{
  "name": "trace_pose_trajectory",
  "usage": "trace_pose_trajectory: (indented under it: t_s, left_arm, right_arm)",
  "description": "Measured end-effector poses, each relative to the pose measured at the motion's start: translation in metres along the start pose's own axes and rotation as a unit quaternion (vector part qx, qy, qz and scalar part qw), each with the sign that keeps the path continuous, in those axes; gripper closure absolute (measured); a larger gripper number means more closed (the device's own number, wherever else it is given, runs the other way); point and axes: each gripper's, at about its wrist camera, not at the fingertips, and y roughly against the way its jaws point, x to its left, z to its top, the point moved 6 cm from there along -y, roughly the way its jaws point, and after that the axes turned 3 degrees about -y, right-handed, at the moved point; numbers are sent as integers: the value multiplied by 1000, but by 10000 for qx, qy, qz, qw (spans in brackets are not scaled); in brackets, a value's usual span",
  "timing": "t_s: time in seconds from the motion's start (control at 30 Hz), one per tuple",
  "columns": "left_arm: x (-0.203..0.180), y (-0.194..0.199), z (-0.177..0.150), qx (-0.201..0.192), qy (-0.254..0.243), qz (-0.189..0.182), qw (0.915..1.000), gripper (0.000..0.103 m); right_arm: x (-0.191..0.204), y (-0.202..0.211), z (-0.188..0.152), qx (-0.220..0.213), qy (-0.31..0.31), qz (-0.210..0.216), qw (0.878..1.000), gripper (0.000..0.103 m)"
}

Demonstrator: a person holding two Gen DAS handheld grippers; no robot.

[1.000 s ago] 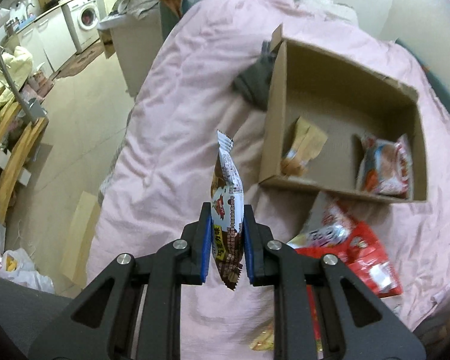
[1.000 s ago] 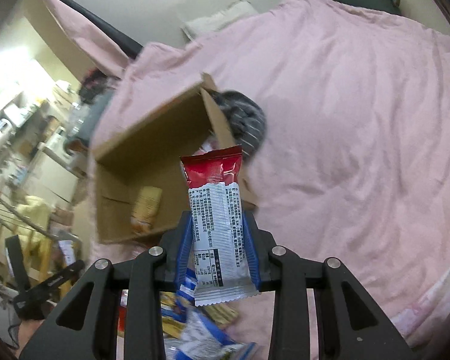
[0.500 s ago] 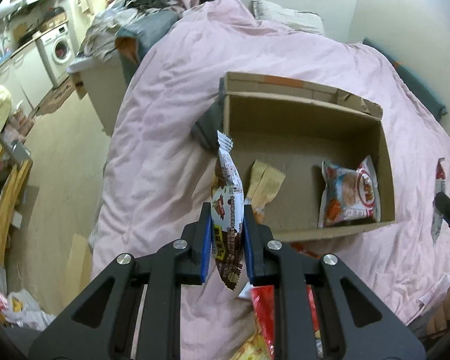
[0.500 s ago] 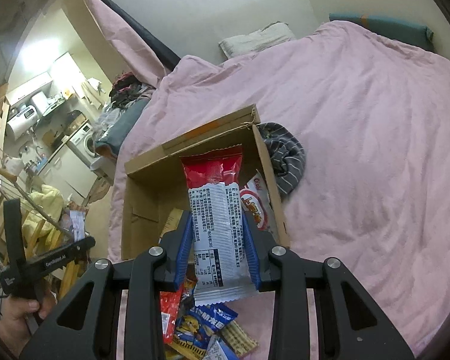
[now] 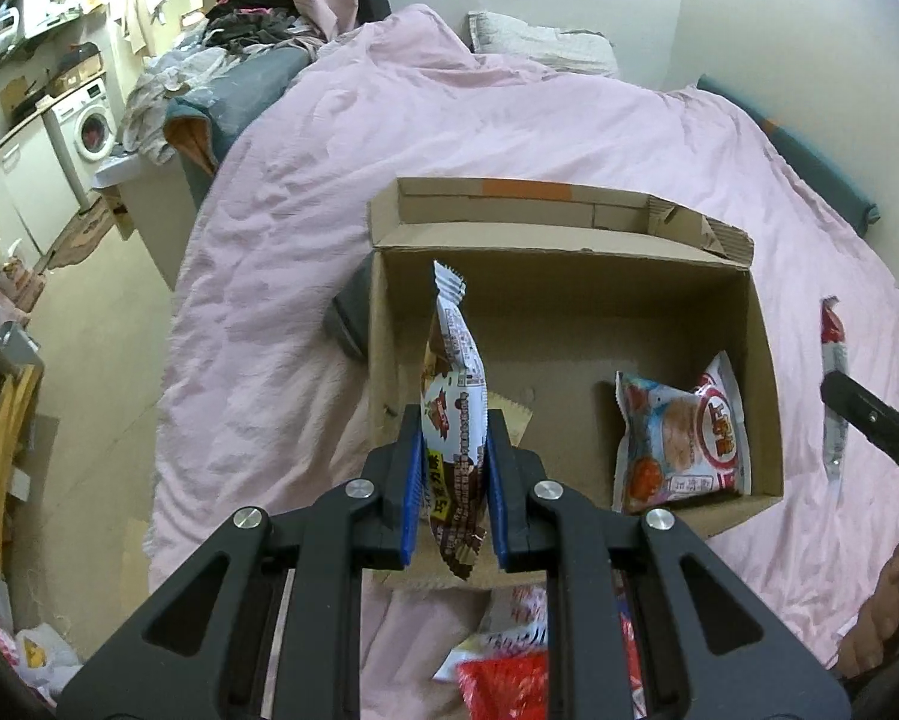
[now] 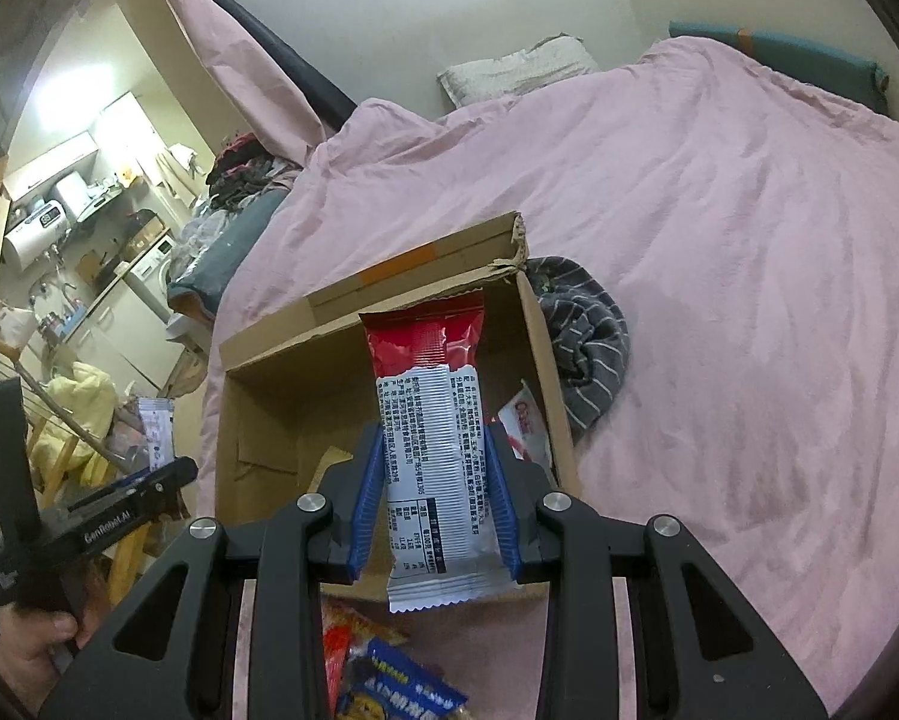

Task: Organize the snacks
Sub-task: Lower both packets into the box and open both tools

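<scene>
My left gripper [image 5: 454, 492] is shut on a brown-and-white snack packet [image 5: 454, 402], held upright over the near left edge of an open cardboard box [image 5: 569, 276]. Inside the box lie a tan packet [image 5: 512, 417] and a white-and-red snack bag [image 5: 680, 438]. My right gripper [image 6: 436, 504] is shut on a red-and-white snack bar [image 6: 431, 438], held over the near edge of the same box [image 6: 257, 396]. The right gripper also shows in the left wrist view [image 5: 869, 420], at the box's right side.
The box sits on a bed with a pink cover [image 6: 749, 252]. A striped grey cloth [image 6: 587, 342] lies against the box. Loose snack packets lie in front of the box [image 6: 389, 672] [image 5: 503, 684]. The bed edge and floor [image 5: 89, 396] are to the left.
Both grippers have swung towards the box, which now sits centred ahead of each. Both keep hold of their snacks.
</scene>
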Motion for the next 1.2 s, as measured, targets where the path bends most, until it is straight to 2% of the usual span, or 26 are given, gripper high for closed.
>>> trace_pose_trajectory:
  t_s: [0.3, 0.47, 0.63, 1.13, 1.17, 1.2]
  left_arm:
    - [3, -27, -3, 114, 86, -181, 9997, 87]
    - [-1, -39, -4, 166, -6, -174, 9997, 87]
    - [-8, -49, -9, 316, -39, -156, 9994, 87]
    - [-19, -52, -13, 315, -256, -220, 9989, 86]
    - [-20, -51, -13, 308, -285, -204, 9989, 85]
    - [-20, -50, -13, 282, -332, -149, 9989, 80]
  right_arm:
    - [6, -42, 2, 357, 79, -8, 9993, 69]
    - [15, -58, -13, 683, 184, 18, 9975, 69]
    - [17, -73, -31, 1054, 395, -193, 9935, 69]
    - [3, -78, -30, 1184, 105, -182, 9927, 69]
    - [3, -77, -30, 1181, 89, -163, 9928, 69]
    - [3, -77, -29, 1172, 60, -118, 9930, 69]
